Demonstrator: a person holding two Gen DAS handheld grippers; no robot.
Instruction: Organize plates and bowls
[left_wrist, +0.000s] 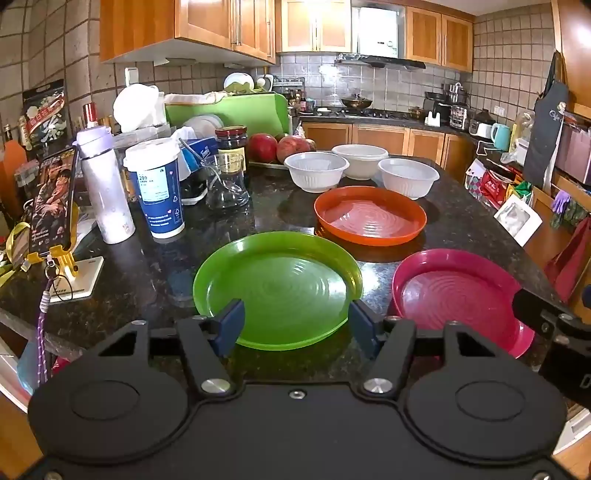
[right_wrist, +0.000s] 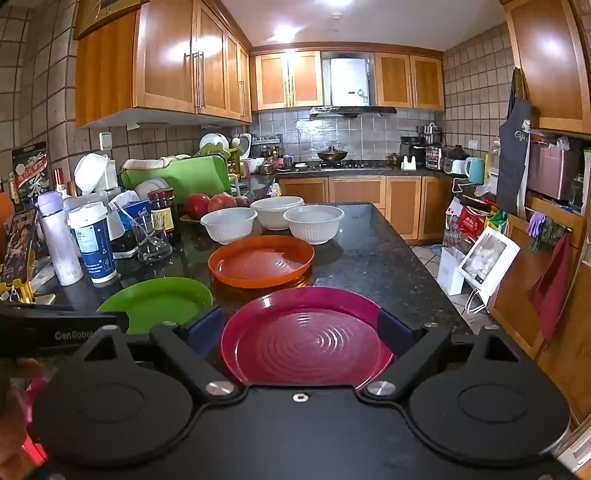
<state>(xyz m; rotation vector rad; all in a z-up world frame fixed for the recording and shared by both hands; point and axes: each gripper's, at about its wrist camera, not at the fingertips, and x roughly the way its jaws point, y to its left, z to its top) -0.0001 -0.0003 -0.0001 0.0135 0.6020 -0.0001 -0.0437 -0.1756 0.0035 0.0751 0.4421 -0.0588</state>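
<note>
- My left gripper (left_wrist: 295, 325) sits at the bottom centre of the left wrist view with its blue-padded jaws spread wide and nothing between the pads; they frame the near edge of the green plate (left_wrist: 277, 288) without touching it.
- My right gripper (right_wrist: 299, 330) is just as wide open at the bottom of the right wrist view, holding nothing; the magenta plate (right_wrist: 306, 339) lies on the counter (right_wrist: 369, 258) between its fingers, and I cannot tell whether the pads touch its rim.
- In the left view the magenta plate (left_wrist: 458, 295) is at lower right, just beside the green one, apart from it.
- The orange plate (left_wrist: 369, 216) lies just above them, near the frame's centre.
- Three white bowls (left_wrist: 316, 171) (left_wrist: 360, 160) (left_wrist: 408, 177) stand in a cluster above the orange plate, upright, close to each other.
- At the left of the frame stand a blue paper cup (left_wrist: 159, 192), a white bottle (left_wrist: 103, 184) and a glass jug (left_wrist: 225, 181).
- Red pomegranates (left_wrist: 277, 147) sit just left of the bowls.
</note>
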